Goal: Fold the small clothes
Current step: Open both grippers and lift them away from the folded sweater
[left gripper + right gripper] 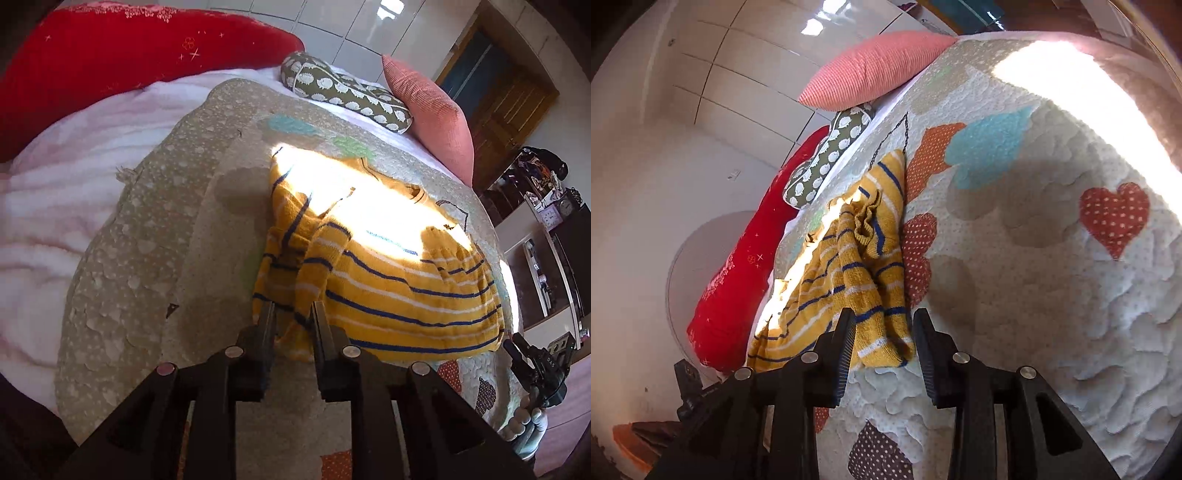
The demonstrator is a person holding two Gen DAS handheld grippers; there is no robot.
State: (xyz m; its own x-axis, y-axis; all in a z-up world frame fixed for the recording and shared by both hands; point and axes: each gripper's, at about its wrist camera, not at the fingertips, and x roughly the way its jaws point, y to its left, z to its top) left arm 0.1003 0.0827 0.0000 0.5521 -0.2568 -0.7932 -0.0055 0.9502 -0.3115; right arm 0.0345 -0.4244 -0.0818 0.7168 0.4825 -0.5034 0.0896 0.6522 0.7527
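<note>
Nearest to us, our left gripper (293, 314) stood with its fingers parted, and a bunched fold at the near corner of the yellow striped sweater (388, 288) sat between them; whether the pads pressed on the knit we could not tell. Our right gripper (884, 325) was likewise spread wide, the sweater's (864, 266) near hem lying in the gap just ahead of its tips, with neither finger clearly touching it.

Beyond the fingers, the sweater lay on the quilted blanket (155, 258), one sleeve folded across its body, a bright patch of sunlight over its far half. To the right of our right gripper the quilt (1034, 295) showed a red dotted heart patch (1113, 218).

Farther off, past the sweater, lay an olive sheep-print pillow (347, 94), a pink ribbed cushion (432, 110) beside it, and a red cushion (110, 55) to the far left.
</note>
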